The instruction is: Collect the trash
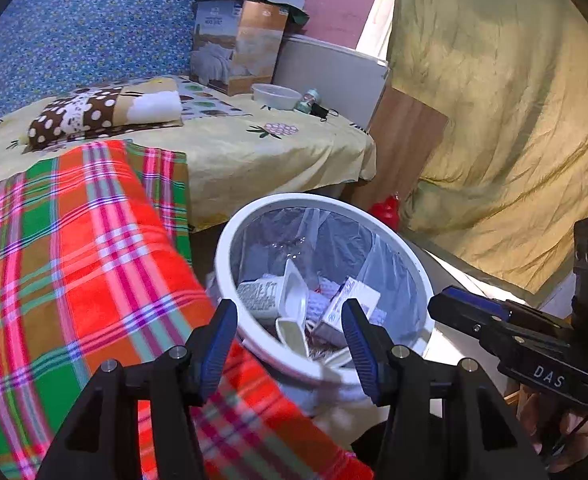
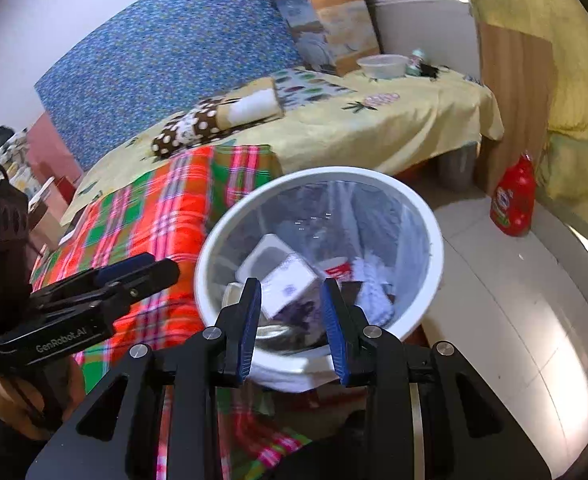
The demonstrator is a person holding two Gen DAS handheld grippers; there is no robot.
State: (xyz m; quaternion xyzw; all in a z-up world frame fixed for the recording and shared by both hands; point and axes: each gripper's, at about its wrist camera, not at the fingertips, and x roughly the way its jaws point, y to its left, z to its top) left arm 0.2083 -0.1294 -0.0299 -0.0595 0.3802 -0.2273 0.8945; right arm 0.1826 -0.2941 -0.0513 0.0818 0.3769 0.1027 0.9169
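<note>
Both grippers hang over the round white plastic bin [image 2: 433, 216], right gripper [image 2: 292, 320] and left gripper [image 1: 290, 340] parted and empty (cartons [image 2: 290, 284] already dropped inside), handy for tossing.

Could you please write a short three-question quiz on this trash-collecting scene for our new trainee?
1. True or false: the left hand-held gripper is clamped on a carton.
2. Where does the red bottle stand? A) on the bed B) on the floor C) in the bin
3. What lines the white bin?

Key:
1. False: its fingers are apart with nothing between them.
2. B
3. A clear plastic bag, with cartons and other trash in it.
</note>
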